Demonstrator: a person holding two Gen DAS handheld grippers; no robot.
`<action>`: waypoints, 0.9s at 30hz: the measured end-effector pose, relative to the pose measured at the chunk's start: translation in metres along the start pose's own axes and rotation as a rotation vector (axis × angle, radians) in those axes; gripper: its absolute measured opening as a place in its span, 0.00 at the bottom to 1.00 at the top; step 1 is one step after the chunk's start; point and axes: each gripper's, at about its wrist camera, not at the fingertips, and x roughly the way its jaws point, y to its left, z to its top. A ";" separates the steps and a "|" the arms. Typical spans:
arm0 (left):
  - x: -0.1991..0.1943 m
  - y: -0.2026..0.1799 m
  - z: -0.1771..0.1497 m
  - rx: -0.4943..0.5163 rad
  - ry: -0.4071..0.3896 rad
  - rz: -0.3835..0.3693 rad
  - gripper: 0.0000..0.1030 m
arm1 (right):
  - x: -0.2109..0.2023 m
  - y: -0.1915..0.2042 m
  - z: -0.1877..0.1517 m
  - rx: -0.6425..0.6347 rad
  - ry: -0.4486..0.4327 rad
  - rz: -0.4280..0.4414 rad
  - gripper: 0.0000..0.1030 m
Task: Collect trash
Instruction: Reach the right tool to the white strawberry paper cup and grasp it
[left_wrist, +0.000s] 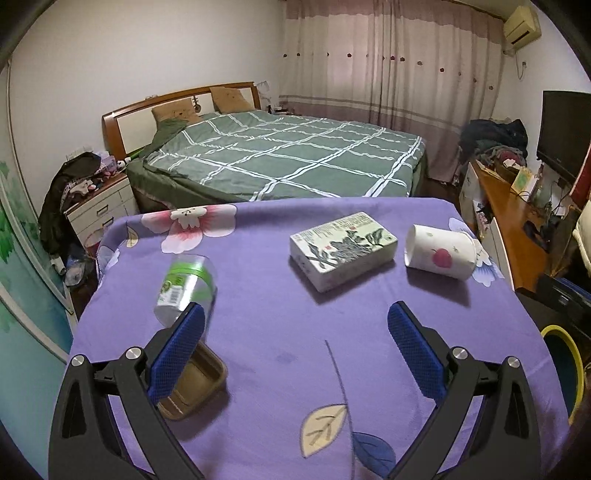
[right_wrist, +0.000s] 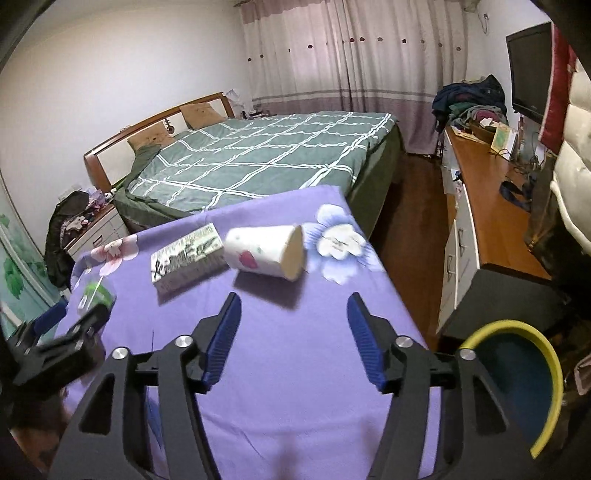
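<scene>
Both grippers, left (left_wrist: 295, 328) and right (right_wrist: 293, 319), have jaws spread with nothing between them. On the purple cloth (left_wrist: 280, 332), the paper cup (left_wrist: 439, 254) lies tipped at 1 o'clock, the box (left_wrist: 341, 249) at 12, the bottle (left_wrist: 184, 288) at 10

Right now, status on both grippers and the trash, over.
Left gripper open, empty. Right gripper open, empty. Paper cup on its side, box, plastic bottle and brown tray uncollected on purple cloth. Bin at right; nothing blocking.
</scene>
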 end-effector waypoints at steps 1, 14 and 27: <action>0.000 0.005 0.002 -0.005 -0.001 -0.007 0.95 | 0.011 0.008 0.005 0.007 -0.005 -0.008 0.66; 0.000 0.028 0.004 -0.074 0.021 -0.100 0.95 | 0.106 0.060 0.027 -0.010 0.018 -0.160 0.89; 0.025 0.038 0.005 -0.106 0.079 -0.063 0.95 | 0.146 0.063 0.028 -0.004 0.086 -0.183 0.89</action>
